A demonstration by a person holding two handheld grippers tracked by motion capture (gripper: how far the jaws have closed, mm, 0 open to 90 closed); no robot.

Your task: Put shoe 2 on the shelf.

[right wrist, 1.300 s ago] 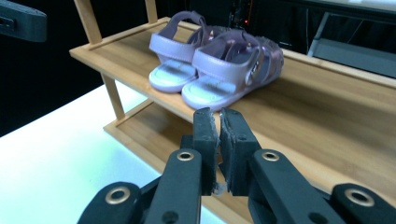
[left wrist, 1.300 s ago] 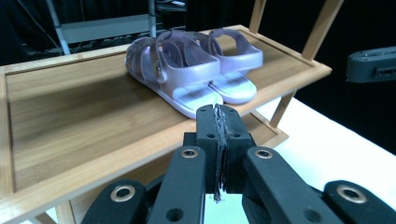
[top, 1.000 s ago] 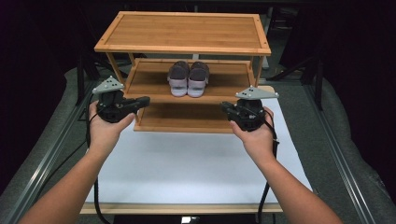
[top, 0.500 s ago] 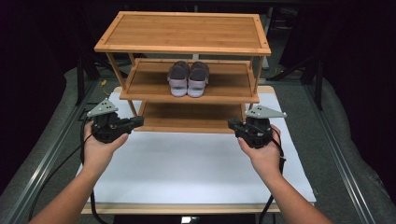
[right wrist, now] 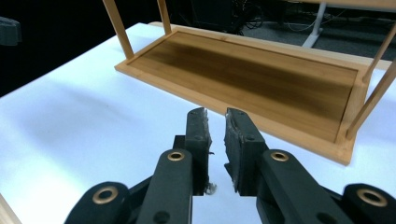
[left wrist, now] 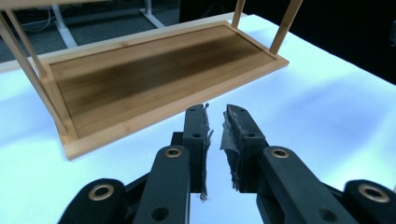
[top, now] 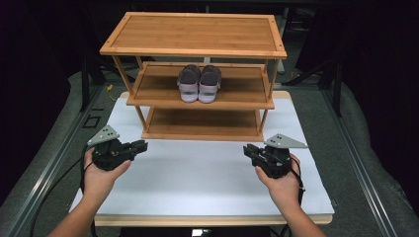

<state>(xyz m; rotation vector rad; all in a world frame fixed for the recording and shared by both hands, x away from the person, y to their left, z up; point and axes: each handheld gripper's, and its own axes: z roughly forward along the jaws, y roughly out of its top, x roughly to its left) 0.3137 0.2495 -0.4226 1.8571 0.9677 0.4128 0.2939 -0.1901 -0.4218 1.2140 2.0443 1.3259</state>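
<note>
Seen from above, a pair of grey shoes sits toes-forward on the middle tier of a bamboo shoe rack, at twelve o'clock from both hands. The left gripper lies at seven o'clock of the shoes, the right gripper at five o'clock, about equally near. Both have just been opening slightly; each holds nothing.

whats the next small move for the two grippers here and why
Probably rest both on the white table. The left gripper and right gripper hang low over it, empty, jaws just opening a little, while the shoes sit paired on the rack's middle shelf.
</note>
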